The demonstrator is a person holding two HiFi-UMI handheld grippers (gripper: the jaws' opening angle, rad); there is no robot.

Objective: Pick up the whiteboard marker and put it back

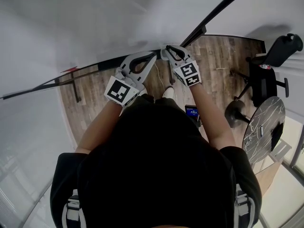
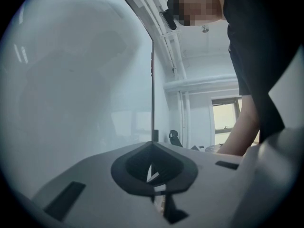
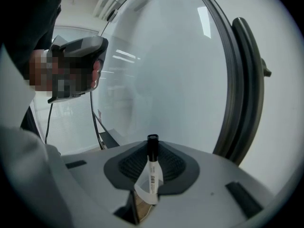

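Note:
A whiteboard marker [image 3: 151, 169], white-barrelled with a black cap, stands upright between the pads of my right gripper [image 3: 152, 145], cap end pointing away toward the whiteboard [image 3: 166, 65]. In the head view the right gripper [image 1: 169, 50] sits close to the board's dark lower rail [image 1: 85, 72], angled a little downward. My left gripper [image 1: 151, 57] is just to its left, level, also near the board. In the left gripper view the left gripper [image 2: 152, 145] has its pads together with nothing between them, facing the whiteboard [image 2: 71, 80].
The board's dark frame edge [image 1: 216, 11] runs diagonally up to the right. On the wooden floor [image 1: 213, 65] behind and to the right stand a black office chair [image 1: 271, 72], a stool base [image 1: 236, 112] and a round marble-topped table [image 1: 263, 127].

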